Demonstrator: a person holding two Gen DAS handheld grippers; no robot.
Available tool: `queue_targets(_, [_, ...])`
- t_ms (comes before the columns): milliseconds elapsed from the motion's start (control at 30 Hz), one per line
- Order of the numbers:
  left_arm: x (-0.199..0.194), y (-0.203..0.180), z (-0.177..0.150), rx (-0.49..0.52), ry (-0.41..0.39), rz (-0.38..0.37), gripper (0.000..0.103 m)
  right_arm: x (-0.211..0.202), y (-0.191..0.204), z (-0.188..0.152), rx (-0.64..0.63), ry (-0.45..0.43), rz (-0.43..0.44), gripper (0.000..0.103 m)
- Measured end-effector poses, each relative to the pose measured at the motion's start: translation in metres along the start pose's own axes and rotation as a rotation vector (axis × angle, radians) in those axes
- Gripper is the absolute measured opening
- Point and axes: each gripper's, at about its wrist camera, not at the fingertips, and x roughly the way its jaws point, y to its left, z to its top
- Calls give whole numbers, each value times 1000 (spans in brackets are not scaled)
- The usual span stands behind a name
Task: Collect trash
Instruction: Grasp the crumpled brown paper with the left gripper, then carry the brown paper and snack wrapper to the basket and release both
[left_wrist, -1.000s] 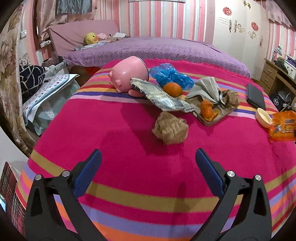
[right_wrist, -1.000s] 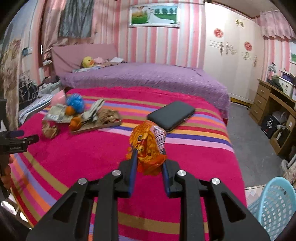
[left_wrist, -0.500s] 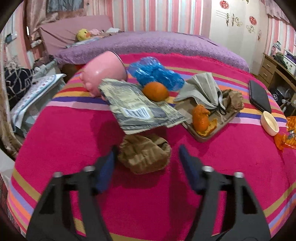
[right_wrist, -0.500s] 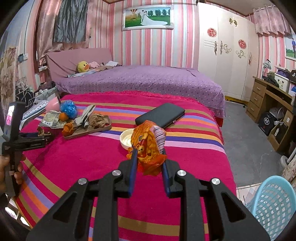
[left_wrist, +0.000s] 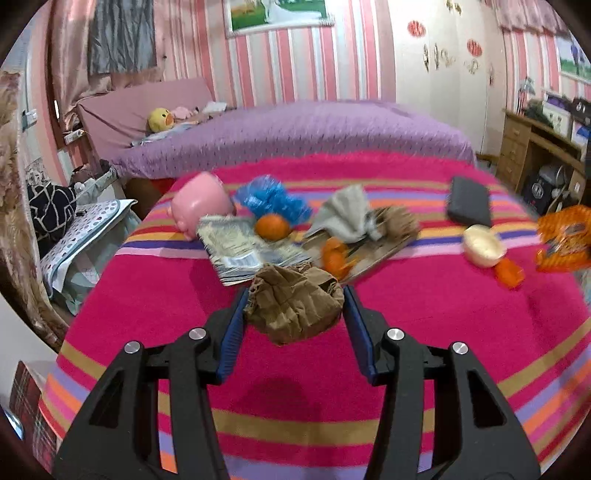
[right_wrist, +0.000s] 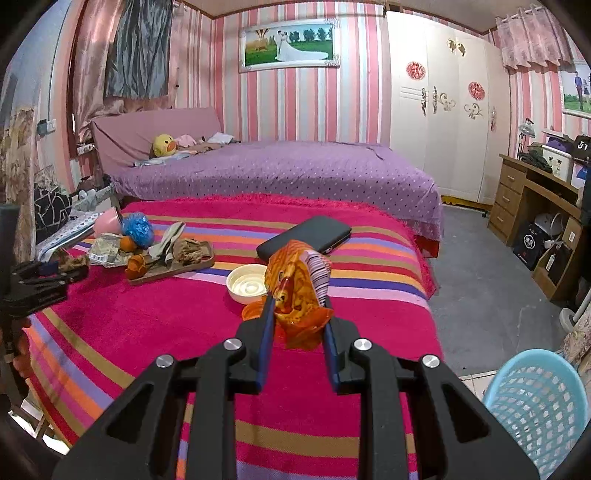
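Crumpled brown paper ball (left_wrist: 293, 302): between the blue pads of the left gripper (left_wrist: 293, 308), both pads against its sides, jaws closing on it; hangs clear of the striped blanket (left_wrist: 443, 332), shadow visible underneath. Judged as picked up, not yet binned.

Orange snack wrapper (right_wrist: 297, 295): pinched in the right gripper (right_wrist: 299, 325), jaws narrow, wrapper sticking up above the pads. Held above the blanket, near its right side. Also picked up, not yet binned.

Light blue mesh basket (right_wrist: 535, 402): on the floor off the blanket's right edge, lower right of the right wrist view. Likely the trash bin. Contents not readable through the mesh. Well apart from both grippers.

Left on the blanket, far left corner: flattened silver foil packet (left_wrist: 243, 247), blue plastic bag (left_wrist: 273, 199) behind it, whole orange (left_wrist: 272, 226) between the two. Wooden tray (right_wrist: 173, 264) beside them with grey cloth (left_wrist: 347, 216), brown crumpled scrap (left_wrist: 397, 219) and orange peel (left_wrist: 334, 254). Pink piggy bank (left_wrist: 197, 205) on its side, probably not trash.

Nearer the right gripper: white lid (right_wrist: 246, 283), small orange scrap (right_wrist: 253, 312) just beside it, black case (right_wrist: 304, 236) beyond.

Progress, judged: early. Two pieces in hand, none confirmed in the basket, most of the litter pile untouched. Next call: carry both loads to the basket, release, return for packet, bag, peel.
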Motion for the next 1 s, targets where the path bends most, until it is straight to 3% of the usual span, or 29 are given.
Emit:
queue_targets(233, [-49, -59, 17, 18, -120, -57, 49, -32, -46, -6, 47, -21, -43, 24])
queue_targets(367, [-64, -107, 26, 7, -131, -161, 49, -53, -86, -11, 78, -26, -93, 24])
queue_targets(600, [-86, -215, 14, 131, -174, -277, 49, -86, -155, -28, 121, -15, -217, 24])
queue_targets(1000, [-84, -345, -12, 193, -74, -472, 50, -122, -267, -76, 222, 58, -413, 24])
